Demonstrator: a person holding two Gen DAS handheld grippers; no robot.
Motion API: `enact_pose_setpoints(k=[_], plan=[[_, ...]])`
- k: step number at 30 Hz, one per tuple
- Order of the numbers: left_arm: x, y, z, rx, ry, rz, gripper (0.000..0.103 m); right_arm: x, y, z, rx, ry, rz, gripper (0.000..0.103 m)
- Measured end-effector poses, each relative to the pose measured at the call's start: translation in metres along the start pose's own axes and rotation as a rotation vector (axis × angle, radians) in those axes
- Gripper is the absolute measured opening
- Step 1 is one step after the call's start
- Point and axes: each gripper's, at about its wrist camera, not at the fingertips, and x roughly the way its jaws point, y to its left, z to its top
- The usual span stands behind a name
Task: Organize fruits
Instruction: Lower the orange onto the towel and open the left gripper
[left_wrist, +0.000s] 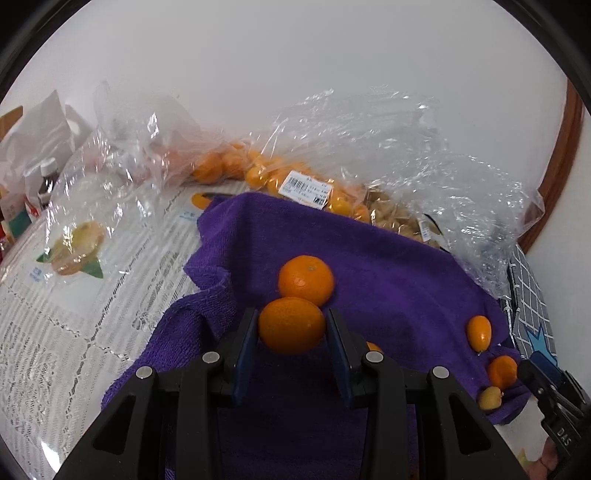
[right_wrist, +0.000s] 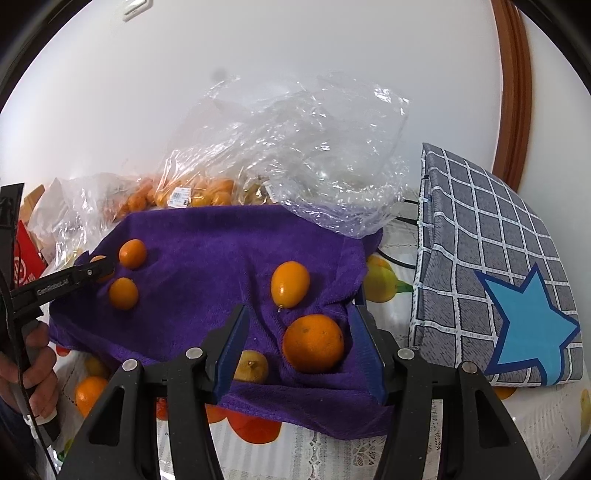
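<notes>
Left tongs (left_wrist: 291, 325): blue pads pressed on either side of a small orange (left_wrist: 291, 326), held just above the purple towel (left_wrist: 388, 280). Touching that fruit on its far side, a second small orange (left_wrist: 306, 280) rests on the towel.

Right tongs (right_wrist: 299, 332): jaws partly apart, gripping nothing. A round orange (right_wrist: 313, 343) sits on the towel between the blue pads, close to the right-hand one; I cannot tell if it touches. A pale yellow fruit (right_wrist: 252, 366) lies beside the left-hand pad.

Purple towel, spread over the counter (right_wrist: 332, 454), which carries a lace cover and a fruit-printed cloth. Loose on the towel:
- one oval kumquat (right_wrist: 290, 284), just beyond the round orange;
- the small oranges at the far left side of the right wrist view, where the left tongs reach in.

Behind the towel, against the white wall:
- clear plastic bag of small oranges (left_wrist: 258, 173), bearing a white barcode label (left_wrist: 306, 189);
- crumpled clear plastic bag (right_wrist: 314, 155), contents unclear, its edge lying over the towel's back corner.

Right of the towel: a grey checked fabric pouch (right_wrist: 491, 266) with a blue star, standing tilted on the counter.

A person's hand (right_wrist: 35, 365) grips the handle of the left tongs at the edge of the right wrist view.
</notes>
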Motion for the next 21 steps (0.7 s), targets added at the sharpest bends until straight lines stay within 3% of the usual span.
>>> enact_pose_setpoints(k=[4, 9, 13, 21], plan=[[0.0, -0.001, -0.001, 0.006, -0.003, 0.006, 0.035, -0.007, 0.004, 0.0, -0.007, -0.016, 0.01, 0.056], [-0.004, 0.001, -0.001, -0.001, -0.015, -0.032, 0.051, -0.024, 0.022, -0.006, -0.077, -0.046, 0.057, 0.056], [-0.013, 0.009, -0.002, -0.043, -0.032, -0.067, 0.051, -0.036, 0.029, -0.019, -0.092, -0.026, 0.08, 0.056], [-0.054, 0.028, -0.018, -0.071, -0.086, -0.106, 0.051, -0.046, 0.046, -0.041, -0.083, 0.047, 0.22, 0.049]])
